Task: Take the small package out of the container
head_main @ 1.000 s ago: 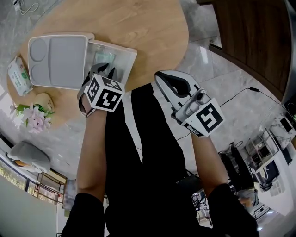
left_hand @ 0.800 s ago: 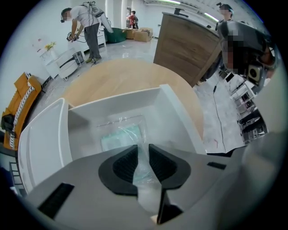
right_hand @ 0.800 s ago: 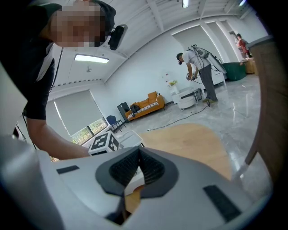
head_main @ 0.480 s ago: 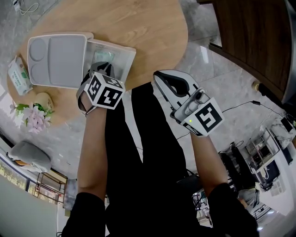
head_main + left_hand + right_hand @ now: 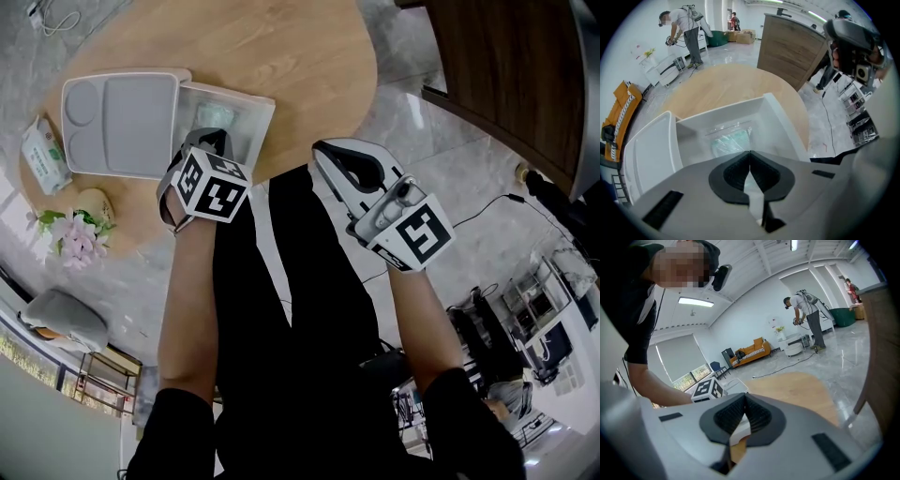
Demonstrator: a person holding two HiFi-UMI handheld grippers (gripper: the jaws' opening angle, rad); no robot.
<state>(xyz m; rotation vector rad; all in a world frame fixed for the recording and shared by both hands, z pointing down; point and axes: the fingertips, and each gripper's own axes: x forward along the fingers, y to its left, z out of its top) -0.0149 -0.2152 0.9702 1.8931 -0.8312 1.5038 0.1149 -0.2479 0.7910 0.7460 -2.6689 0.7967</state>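
The left gripper points steeply down into the container. Its jaws have just been closing, and their tips now meet on the near edge of the small package. A strip of pale film shows in the slot behind the tips. The package is a clear bag with pale green contents. It lies flat on the container's floor, with most of it stretching away from the jaws toward the far wall. The gripper's marker cube sits at the near rim of the container.

The container is a white open box on the near left part of the round wooden desk. A grey compartment tray lies against its left side, touching it. Further left, near the desk's edge, is a green and white packet. Nearer than that stands a small bunch of pink and white flowers.

The right gripper is held to the right of the left one, off the near edge of the desk and in front of the person's black clothing. Its jaws are closed tip to tip with nothing between them. It is well apart from the container and aims slightly downward across the desk. A marble floor lies beyond the desk on the right.
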